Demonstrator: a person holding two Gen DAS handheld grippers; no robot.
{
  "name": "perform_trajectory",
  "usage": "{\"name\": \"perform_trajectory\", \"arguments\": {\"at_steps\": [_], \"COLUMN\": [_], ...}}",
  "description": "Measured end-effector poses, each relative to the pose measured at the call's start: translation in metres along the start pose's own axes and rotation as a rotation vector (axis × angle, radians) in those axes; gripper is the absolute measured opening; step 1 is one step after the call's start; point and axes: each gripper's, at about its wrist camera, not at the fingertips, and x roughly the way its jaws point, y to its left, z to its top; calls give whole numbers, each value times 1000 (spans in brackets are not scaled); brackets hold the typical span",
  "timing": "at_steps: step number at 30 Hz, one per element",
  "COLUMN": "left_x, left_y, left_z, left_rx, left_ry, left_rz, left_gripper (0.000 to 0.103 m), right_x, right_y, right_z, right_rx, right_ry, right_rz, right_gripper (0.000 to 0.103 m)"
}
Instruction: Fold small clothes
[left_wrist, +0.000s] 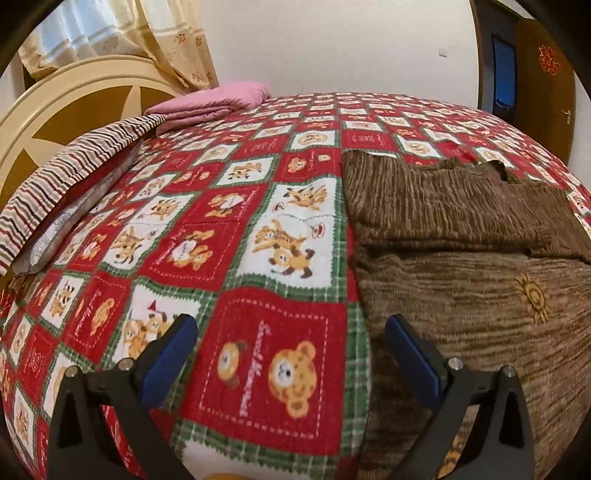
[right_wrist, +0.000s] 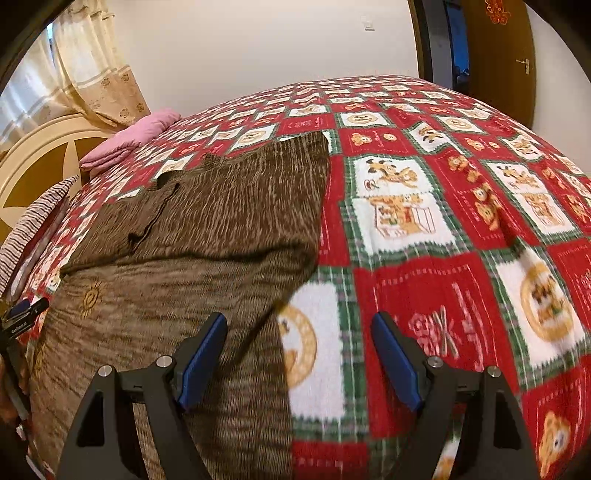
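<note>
Brown knit garment (left_wrist: 461, 229), ribbed, with a small yellow sun motif; lies flat on the bedspread (left_wrist: 236, 229), filling the right half of the left wrist view and the left half of the right wrist view. Upper part looks already doubled over, a thick fold edge running across mid-frame. Judged soft, limp, light for its bulk; the nap should grip the pads, not slip, but the layers may slide apart if only one is pinched. Best holds, I judge: the near lower corners or the side edges, taking all layers at once. Left gripper (left_wrist: 291, 347) has jaws spread wide, nothing between them, low centre over the bedspread just beside the garment's left edge. Right gripper (right_wrist: 299, 347) likewise spread and empty, straddling the garment's right edge. Bedspread is red, white and green bear patchwork, soft, slightly rumpled at right. Striped pillow (left_wrist: 70, 184) at left, pink folded cloth (left_wrist: 210, 103) behind it, cream headboard (left_wrist: 74, 110), curtain (left_wrist: 147, 37) upper left, brown door (right_wrist: 502, 62) upper right, pale wall.
</note>
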Motion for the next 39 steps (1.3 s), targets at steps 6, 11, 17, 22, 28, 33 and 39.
{"name": "perform_trajectory", "arguments": {"at_steps": [6, 11, 17, 22, 28, 33, 39], "left_x": [-6, -10, -13, -17, -29, -42, -67], "left_y": [3, 6, 10, 14, 19, 24, 30], "left_z": [-12, -20, -30, -38, -51, -66, -91], "left_rx": [-10, -21, -44, -58, -51, -46, 14], "left_ry": [8, 15, 22, 26, 27, 27, 19], "left_rz": [-16, -27, -40, -53, -64, -79, -87], "left_gripper": [103, 103, 103, 103, 103, 103, 103], "right_x": [-13, -23, -33, -42, -54, -67, -82], "right_y": [3, 3, 10, 10, 15, 21, 29], "right_z": [-17, -29, -45, -56, -73, -90, -112], "right_rx": [-32, -37, -87, -84, -105, -116, -157], "right_ry": [-9, -24, -44, -56, -64, -65, -14], "right_rz": [-3, -4, -37, -36, -48, -62, -80], "right_gripper": [81, 81, 82, 82, 84, 87, 92]}}
